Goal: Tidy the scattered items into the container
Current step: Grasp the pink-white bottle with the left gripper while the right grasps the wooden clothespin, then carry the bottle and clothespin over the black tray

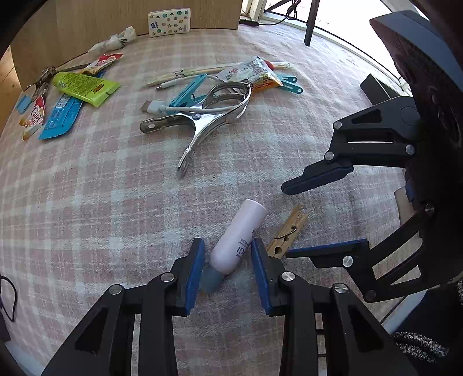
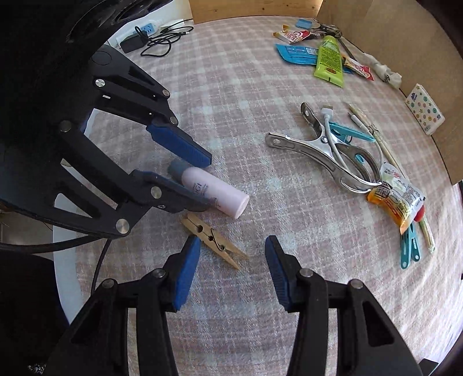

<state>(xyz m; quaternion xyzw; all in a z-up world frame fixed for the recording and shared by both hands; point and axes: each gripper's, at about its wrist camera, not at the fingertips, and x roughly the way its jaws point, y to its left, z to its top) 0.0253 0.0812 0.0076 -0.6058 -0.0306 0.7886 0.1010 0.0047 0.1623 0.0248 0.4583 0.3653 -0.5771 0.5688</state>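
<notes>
A pale pink bottle (image 1: 238, 237) with a grey cap lies on the pink checked cloth (image 1: 115, 202). My left gripper (image 1: 228, 248) is open, its blue pads on either side of the bottle's cap end without gripping it. The bottle also shows in the right wrist view (image 2: 215, 191), between the left gripper's fingers (image 2: 179, 144). A wooden clothespin (image 1: 286, 231) lies beside the bottle; in the right wrist view the clothespin (image 2: 215, 241) lies just ahead of my open right gripper (image 2: 233, 245), near its left pad. The right gripper also shows in the left wrist view (image 1: 306, 214).
A big metal clamp (image 1: 202, 121), white cable, teal pegs (image 1: 188, 92), snack packet (image 1: 254, 73) and chopsticks lie in a pile. A green tube (image 1: 86, 86), sachets, keys and a tissue pack (image 1: 169, 21) sit near wooden walls (image 1: 86, 23). A power strip (image 2: 144, 30) lies far left.
</notes>
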